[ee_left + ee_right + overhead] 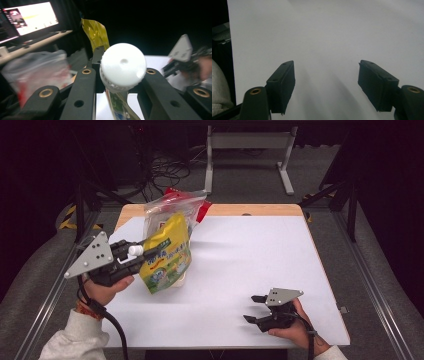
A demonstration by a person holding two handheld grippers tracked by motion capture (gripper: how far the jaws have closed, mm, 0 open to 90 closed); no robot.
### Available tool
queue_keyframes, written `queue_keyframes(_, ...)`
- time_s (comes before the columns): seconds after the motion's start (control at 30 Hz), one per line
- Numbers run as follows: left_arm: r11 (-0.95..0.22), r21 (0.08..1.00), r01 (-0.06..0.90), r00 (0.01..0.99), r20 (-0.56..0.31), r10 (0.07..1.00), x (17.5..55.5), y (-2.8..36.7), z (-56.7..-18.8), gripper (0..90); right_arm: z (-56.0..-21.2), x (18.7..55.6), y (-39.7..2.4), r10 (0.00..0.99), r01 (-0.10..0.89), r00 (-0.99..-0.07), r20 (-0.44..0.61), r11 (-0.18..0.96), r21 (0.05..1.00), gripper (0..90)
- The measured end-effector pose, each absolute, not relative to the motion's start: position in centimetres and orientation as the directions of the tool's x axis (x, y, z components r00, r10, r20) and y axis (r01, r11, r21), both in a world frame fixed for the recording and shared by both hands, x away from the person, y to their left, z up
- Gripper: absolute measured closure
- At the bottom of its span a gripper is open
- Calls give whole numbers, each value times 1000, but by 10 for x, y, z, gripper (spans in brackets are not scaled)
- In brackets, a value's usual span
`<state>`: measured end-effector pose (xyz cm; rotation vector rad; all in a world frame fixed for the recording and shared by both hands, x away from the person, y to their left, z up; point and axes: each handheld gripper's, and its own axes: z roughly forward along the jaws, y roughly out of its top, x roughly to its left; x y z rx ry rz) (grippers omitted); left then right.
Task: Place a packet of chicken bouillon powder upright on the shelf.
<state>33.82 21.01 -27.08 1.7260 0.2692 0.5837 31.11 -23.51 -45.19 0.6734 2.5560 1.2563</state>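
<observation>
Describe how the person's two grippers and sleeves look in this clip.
Both the left gripper and the right gripper are black, two-jawed, with brass-coloured rivets at the jaw joints. Each carries a grey three-cornered plate with small dark holes on top. A black cable trails from each toward the person. The jaw pads are flat and rectangular. The sleeves are light grey.

Pouch (166,254) in left gripper (150,254) above table (250,260), before plastic bag (167,205); right gripper (256,308) well right.
</observation>
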Motion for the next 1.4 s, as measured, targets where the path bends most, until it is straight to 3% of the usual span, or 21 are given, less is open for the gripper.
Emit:
queue_keyframes(0.17, -283, 948, -144, 848, 266, 458, 361, 219, -266, 753, -454, 312, -234, 461, 304, -887, 32, 532, 790, 278)
queue_keyframes(0.43, -297, 950, -99, 890, 218, 400, 398, 225, -284, 752, -459, 312, -230, 439, 306, -898, 38, 560, 770, 274)
queue_keyframes(0.63, -241, 965, -106, 933, 180, 311, 402, 232, -287, 753, -460, 313, -230, 447, 317, -893, 45, 558, 767, 271)
queue_keyframes(0.9, -257, 963, -75, 958, 141, 249, 417, 233, -284, 751, -461, 314, -229, 461, 325, -887, 39, 563, 760, 262)
queue_keyframes(1.0, -259, 964, -67, 958, 135, 254, 425, 231, -286, 750, -461, 314, -229, 466, 333, -884, 44, 559, 759, 261)
queue_keyframes(1.13, -356, 934, -25, 957, 126, 260, 436, 220, -300, 748, -461, 314, -230, 469, 333, -882, 42, 558, 760, 260)
queue_keyframes(1.37, -364, 931, 21, 944, 101, 314, 436, 217, -330, 691, -461, 313, -231, 471, 334, -881, 45, 553, 764, 260)
queue_keyframes(1.4, -334, 942, 27, 942, 87, 324, 434, 219, -334, 726, -461, 313, -231, 472, 335, -881, 44, 553, 763, 260)
